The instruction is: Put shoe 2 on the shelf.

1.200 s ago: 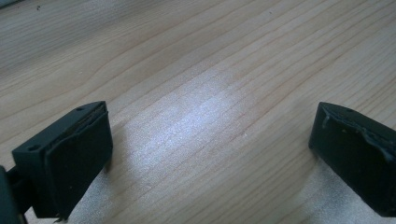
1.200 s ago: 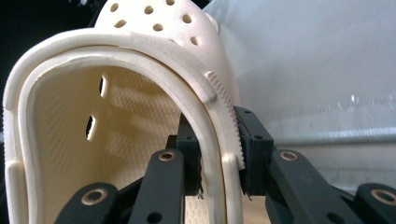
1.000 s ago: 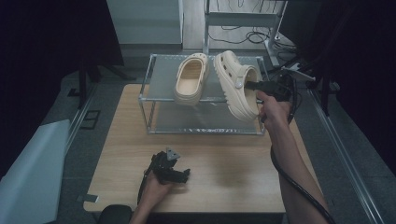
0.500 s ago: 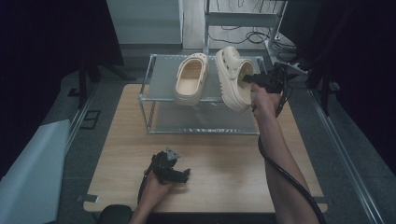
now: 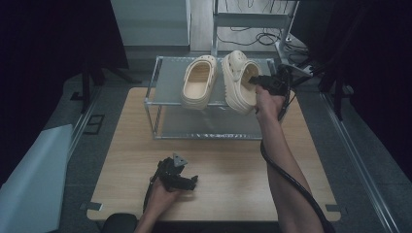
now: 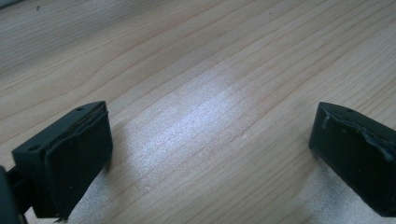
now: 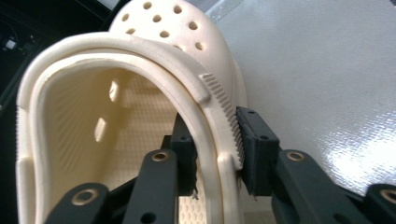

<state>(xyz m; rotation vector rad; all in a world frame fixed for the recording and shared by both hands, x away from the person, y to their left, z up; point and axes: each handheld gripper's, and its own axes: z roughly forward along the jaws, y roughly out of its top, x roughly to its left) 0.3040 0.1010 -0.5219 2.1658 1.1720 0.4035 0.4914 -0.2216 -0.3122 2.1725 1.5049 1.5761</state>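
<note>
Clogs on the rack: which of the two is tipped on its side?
The right clog, held by the right gripper pinching its side wall. The left clog lies flat, opening up, on the rack.

Cream clog (image 5: 239, 82) tilted on edge; twin (image 5: 199, 80) flat on rack (image 5: 165, 77).

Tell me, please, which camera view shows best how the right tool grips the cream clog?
The right gripper view: its jaws pinch the side rim of the clog, one inside, one outside. The high view shows the right tool small, at the tilted clog above the rack. The left gripper view shows bare table.
</note>
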